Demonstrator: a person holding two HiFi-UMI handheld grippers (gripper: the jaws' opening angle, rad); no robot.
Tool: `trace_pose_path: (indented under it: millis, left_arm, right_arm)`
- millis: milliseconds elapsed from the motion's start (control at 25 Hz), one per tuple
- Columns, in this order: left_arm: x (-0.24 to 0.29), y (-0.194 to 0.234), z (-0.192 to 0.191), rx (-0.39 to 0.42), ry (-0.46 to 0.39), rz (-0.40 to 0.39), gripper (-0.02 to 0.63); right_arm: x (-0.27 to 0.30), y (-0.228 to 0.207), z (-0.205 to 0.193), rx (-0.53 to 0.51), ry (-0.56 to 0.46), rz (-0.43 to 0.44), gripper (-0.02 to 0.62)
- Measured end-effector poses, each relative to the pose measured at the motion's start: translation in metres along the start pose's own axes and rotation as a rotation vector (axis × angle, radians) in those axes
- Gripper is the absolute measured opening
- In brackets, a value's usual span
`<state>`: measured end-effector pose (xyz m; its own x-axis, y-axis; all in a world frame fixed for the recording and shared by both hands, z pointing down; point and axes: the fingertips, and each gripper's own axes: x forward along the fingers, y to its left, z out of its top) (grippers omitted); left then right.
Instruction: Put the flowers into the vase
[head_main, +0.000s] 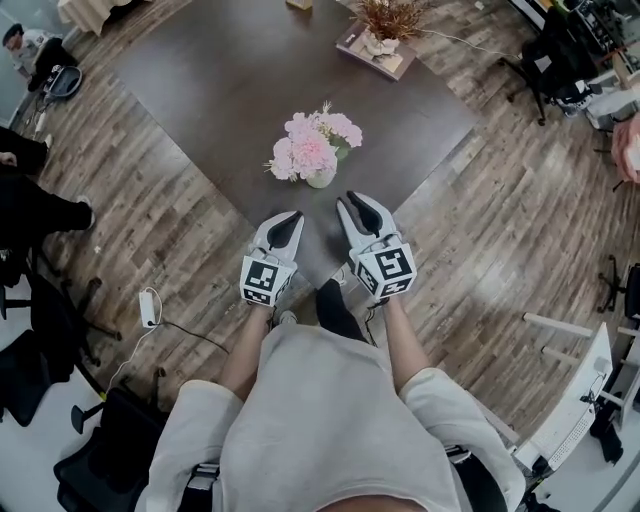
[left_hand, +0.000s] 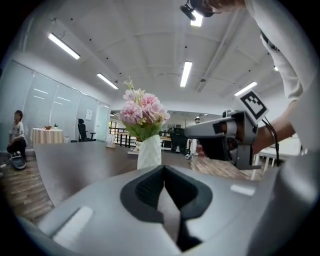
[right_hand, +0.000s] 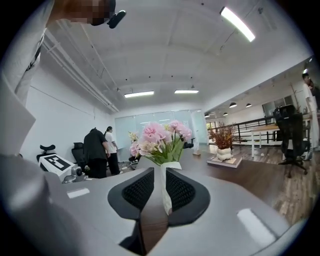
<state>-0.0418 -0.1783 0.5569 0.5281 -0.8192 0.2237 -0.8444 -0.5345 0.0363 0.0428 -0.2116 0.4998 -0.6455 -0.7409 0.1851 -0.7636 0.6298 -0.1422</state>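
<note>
A bunch of pink flowers (head_main: 312, 148) stands upright in a small white vase (head_main: 321, 178) near the front corner of the dark table (head_main: 230, 90). Both grippers hover side by side over that corner, short of the vase and apart from it. My left gripper (head_main: 290, 218) is shut with nothing in it; its view shows the flowers (left_hand: 142, 111) and vase (left_hand: 149, 152) beyond the closed jaws, and the right gripper (left_hand: 215, 130) alongside. My right gripper (head_main: 358, 200) has a narrow gap between its pads (right_hand: 180, 190), holding nothing. The vase (right_hand: 166, 192) shows through that gap, with the flowers (right_hand: 160, 137) above.
A dried-plant arrangement (head_main: 385, 30) sits on a stack at the table's far edge. Office chairs (head_main: 555, 55) stand at the right, and people and chairs at the left. A white power strip (head_main: 150, 307) with its cable lies on the wood floor near my feet.
</note>
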Motion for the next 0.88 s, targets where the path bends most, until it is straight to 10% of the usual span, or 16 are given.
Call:
trace_pose_path:
  millis: [80,880]
  left_arm:
    - [-0.015,-0.002,0.004,0.007,-0.01,-0.013,0.009]
    - [-0.172,-0.031,0.029,0.042,-0.096,-0.089,0.009]
  right_arm:
    - [-0.01,0.009,0.003,0.004,-0.02,-0.041,0.001]
    - [-0.125,0.148,-0.021,-0.04,-0.013,-0.241,-0.003]
